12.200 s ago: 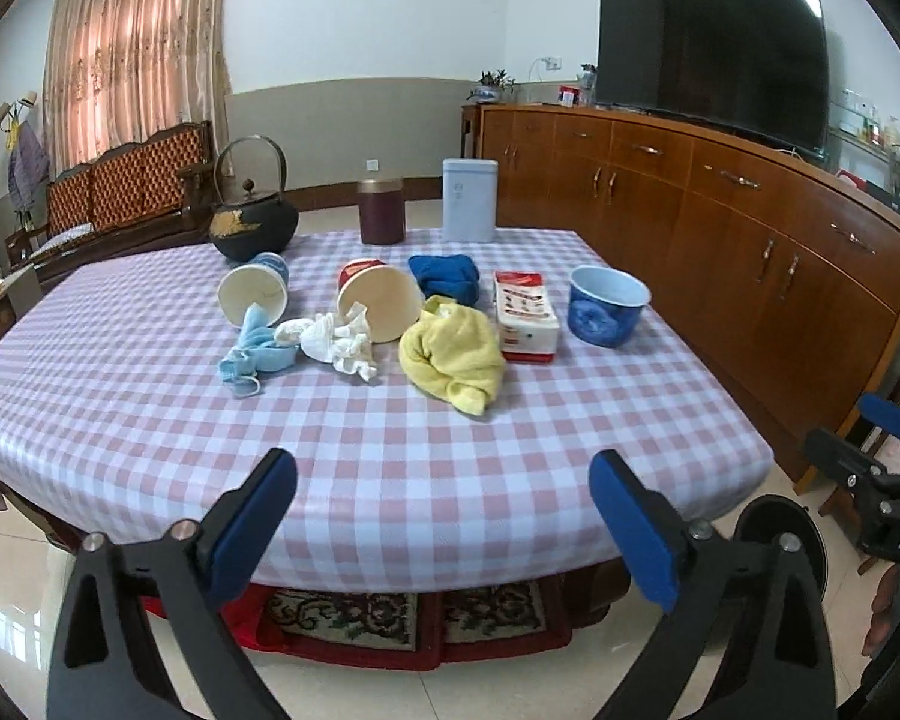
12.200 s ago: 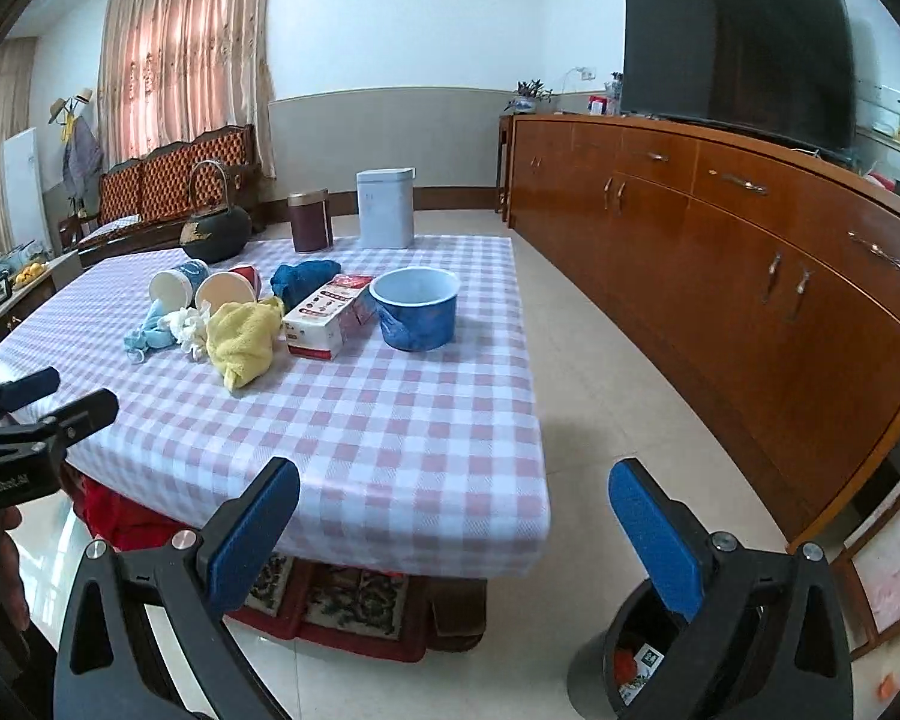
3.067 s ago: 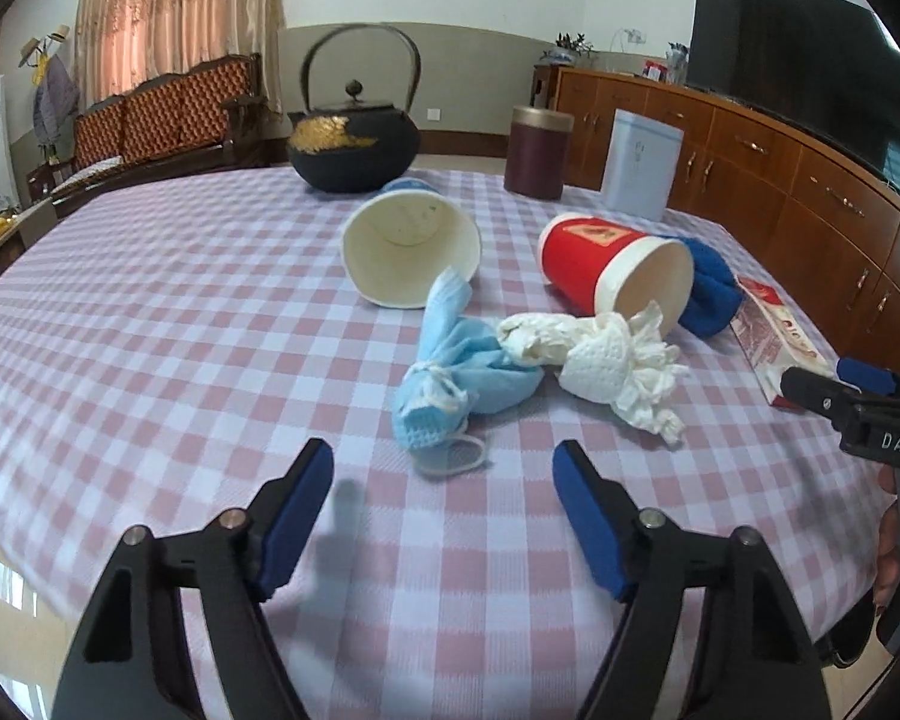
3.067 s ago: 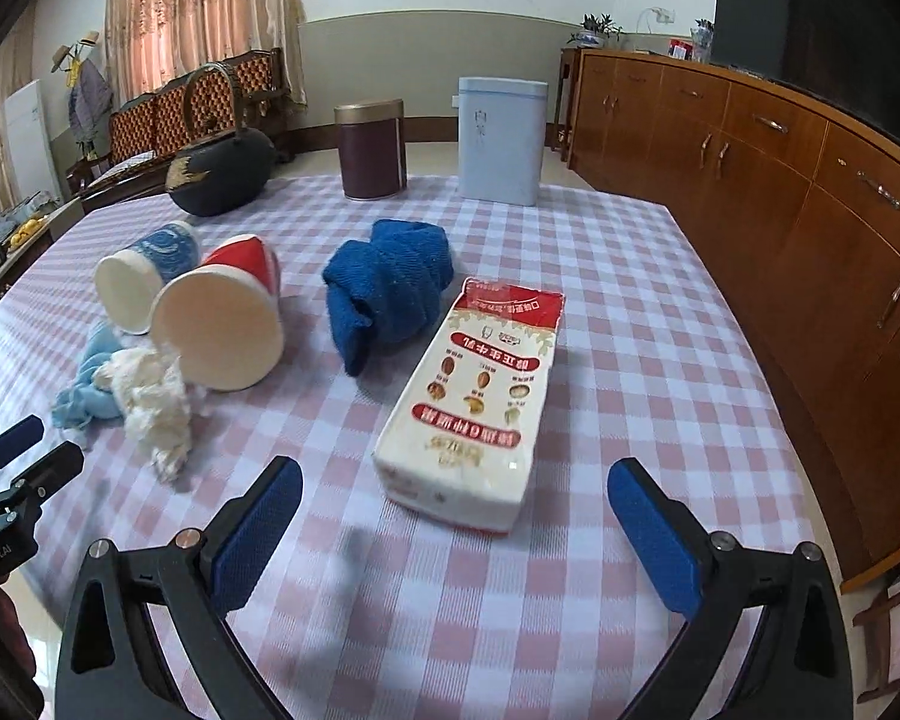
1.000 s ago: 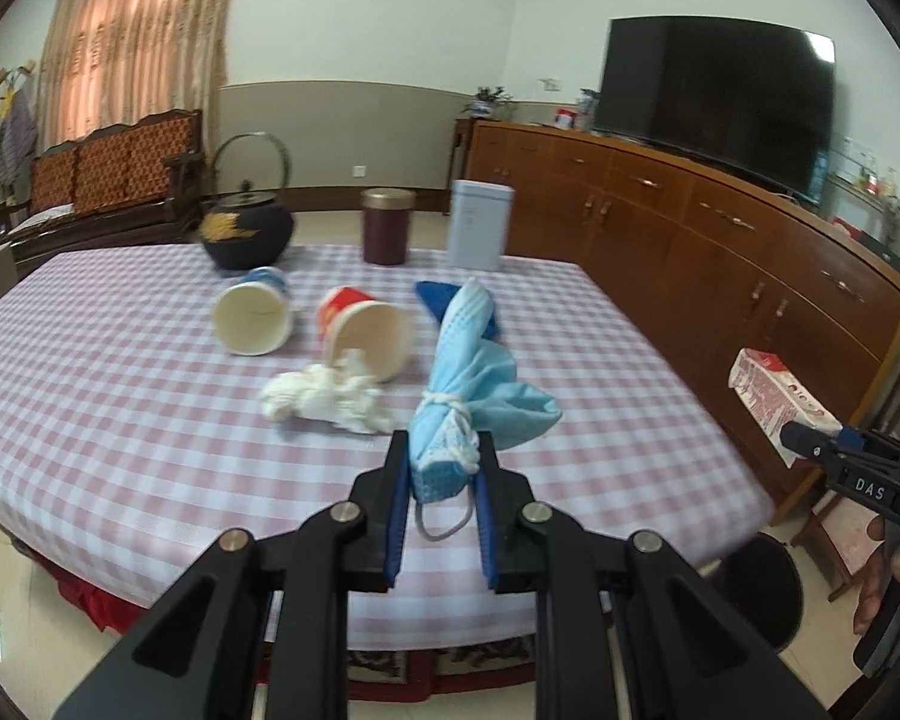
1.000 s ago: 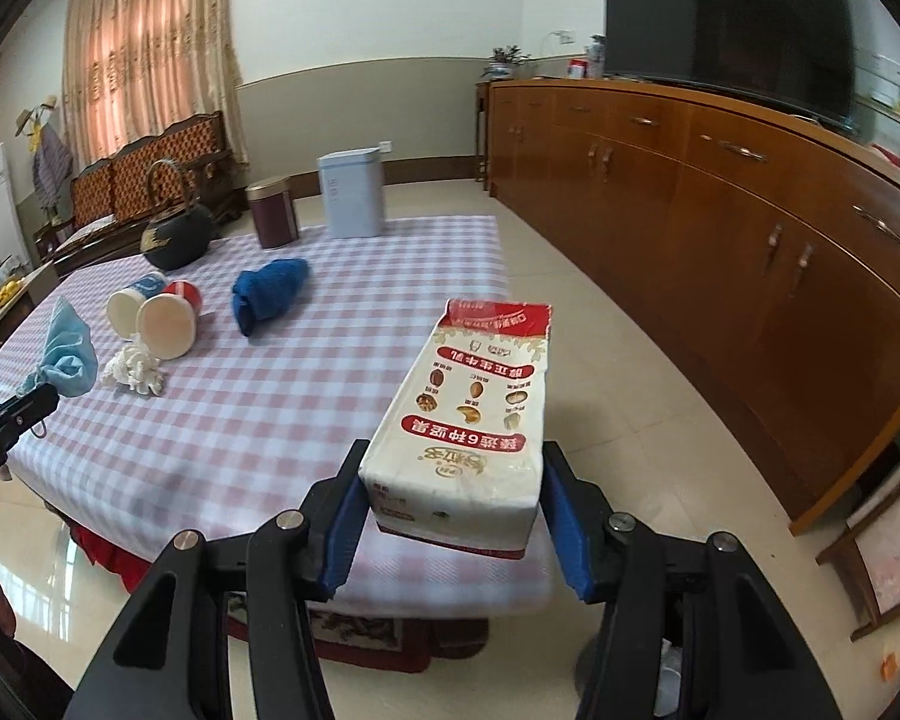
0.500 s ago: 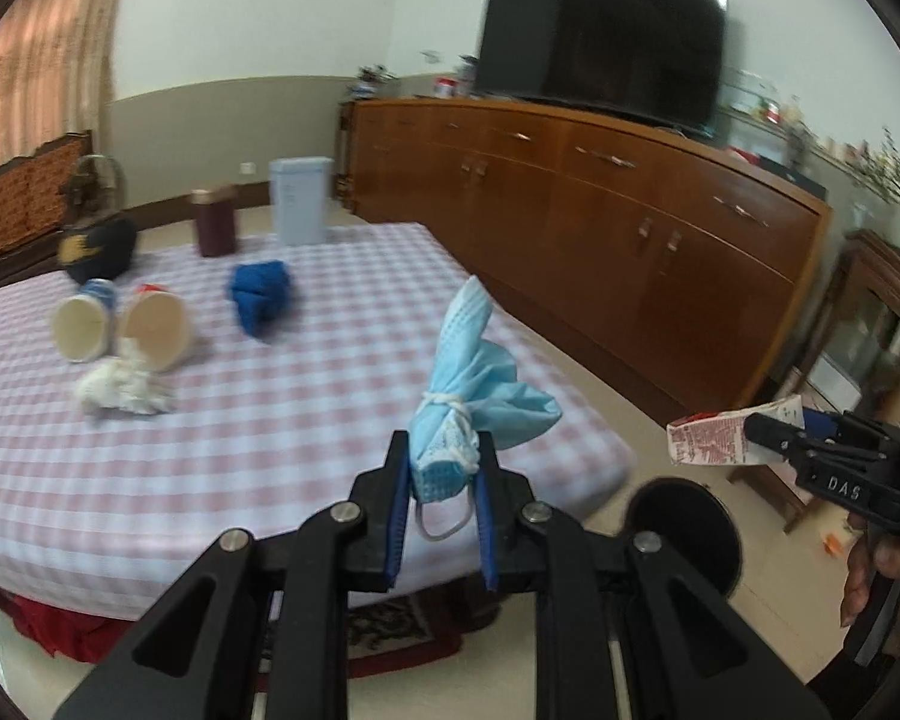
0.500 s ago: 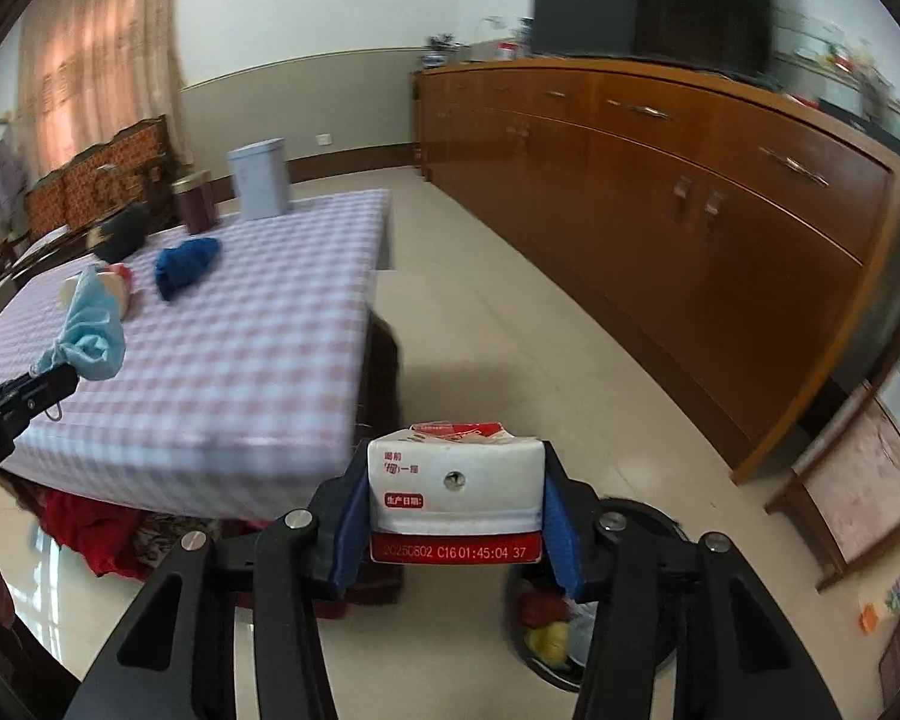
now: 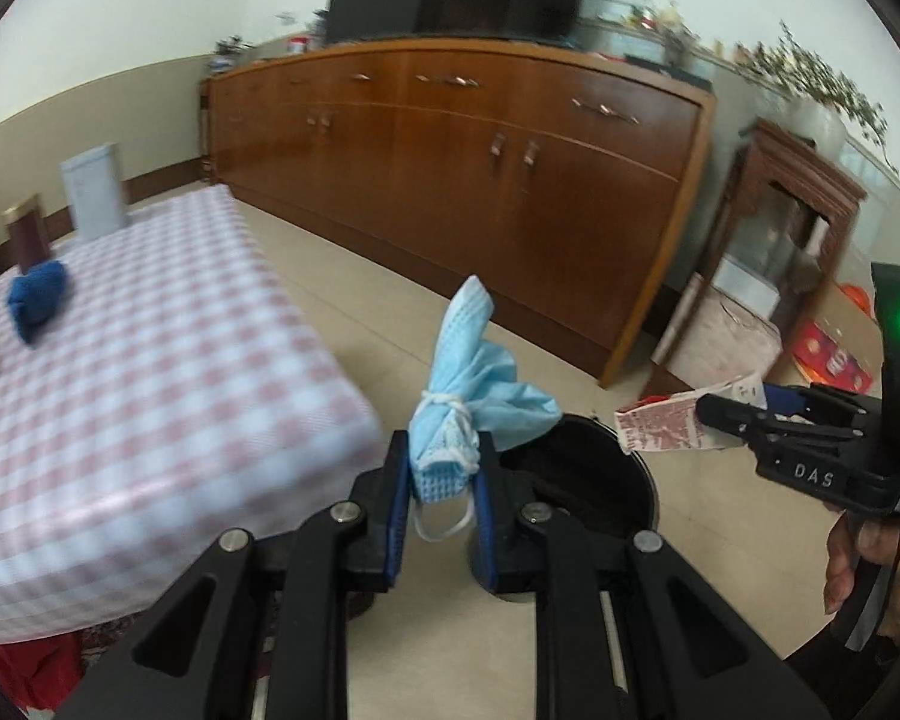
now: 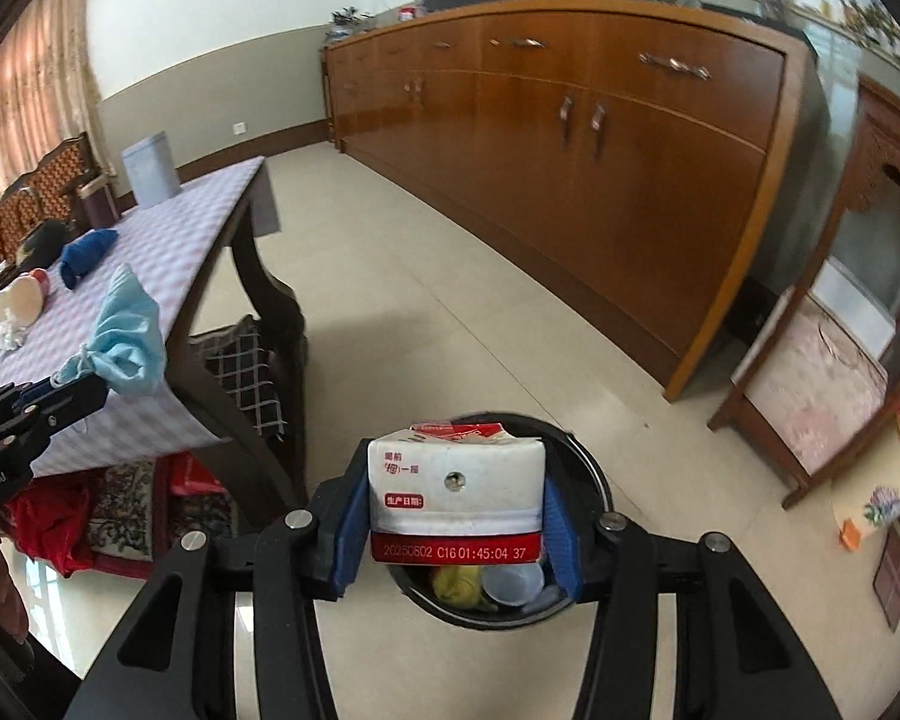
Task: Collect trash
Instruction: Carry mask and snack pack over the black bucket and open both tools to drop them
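Black claw arms with silver screws, blue pads, white "DAS" lettering

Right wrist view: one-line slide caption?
Right gripper holds a milk carton above the black trash bin beside the checkered table.

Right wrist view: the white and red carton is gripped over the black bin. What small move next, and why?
Probably open the right gripper and let the white and red carton drop. It hangs directly above the round black bin's open mouth, where other trash already lies. The left gripper, shut on the crumpled blue face mask, can follow.
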{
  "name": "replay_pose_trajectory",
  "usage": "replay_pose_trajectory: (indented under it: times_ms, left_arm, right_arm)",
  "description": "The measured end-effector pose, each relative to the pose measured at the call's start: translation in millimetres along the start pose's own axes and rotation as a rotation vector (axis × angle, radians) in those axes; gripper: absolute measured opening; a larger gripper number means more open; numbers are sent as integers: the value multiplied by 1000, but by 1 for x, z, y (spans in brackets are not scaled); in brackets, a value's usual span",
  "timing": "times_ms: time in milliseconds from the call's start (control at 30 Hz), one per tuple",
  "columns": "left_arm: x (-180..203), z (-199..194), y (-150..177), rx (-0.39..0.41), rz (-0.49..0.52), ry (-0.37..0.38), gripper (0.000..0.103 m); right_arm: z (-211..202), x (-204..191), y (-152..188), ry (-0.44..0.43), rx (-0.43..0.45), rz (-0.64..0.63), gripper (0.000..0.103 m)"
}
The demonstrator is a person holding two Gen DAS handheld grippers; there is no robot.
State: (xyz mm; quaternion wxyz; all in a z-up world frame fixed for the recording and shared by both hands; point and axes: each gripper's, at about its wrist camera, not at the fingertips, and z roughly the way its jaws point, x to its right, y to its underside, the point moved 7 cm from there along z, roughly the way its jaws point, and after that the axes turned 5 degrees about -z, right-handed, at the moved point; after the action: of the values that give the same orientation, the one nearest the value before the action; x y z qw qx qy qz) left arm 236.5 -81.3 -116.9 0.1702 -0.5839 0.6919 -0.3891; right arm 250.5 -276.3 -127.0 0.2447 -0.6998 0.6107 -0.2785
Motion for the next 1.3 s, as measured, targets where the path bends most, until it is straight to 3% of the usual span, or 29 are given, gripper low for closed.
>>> replay_pose_trajectory:
  times_ms: [467, 867, 900, 933, 967, 1000, 1067, 1133, 1300]
  left_arm:
    - [74, 61, 27, -134, 101, 93, 21]
    - [93, 132, 61, -303, 144, 128, 21]
    - [97, 139, 64, -324, 145, 154, 24]
    - [98, 146, 66, -331, 142, 157, 36]
    - [90, 155, 69, -337, 126, 110, 50]
    - [83, 157, 70, -346, 108, 89, 79]
    - [63, 153, 68, -320, 60, 38, 86]
    - [49, 148, 68, -305, 51, -21, 100]
    - [33, 134, 70, -288, 32, -77, 100]
  right_arm:
    - [18, 56, 39, 26, -56, 77, 52]
    - [79, 62, 65, -86, -118, -16, 53]
    - [85, 60, 67, -102, -118, -23, 54]
    - [94, 59, 71, -121, -117, -37, 60]
    - [105, 63, 77, -110, -142, -47, 94]
    - [118, 70, 88, -65, -199, -51, 103]
    - [124, 80, 99, -27, -229, -37, 103]
    - [125, 85, 102, -3, -230, -16, 103]
    - [123, 82, 102, 50, -238, -26, 103]
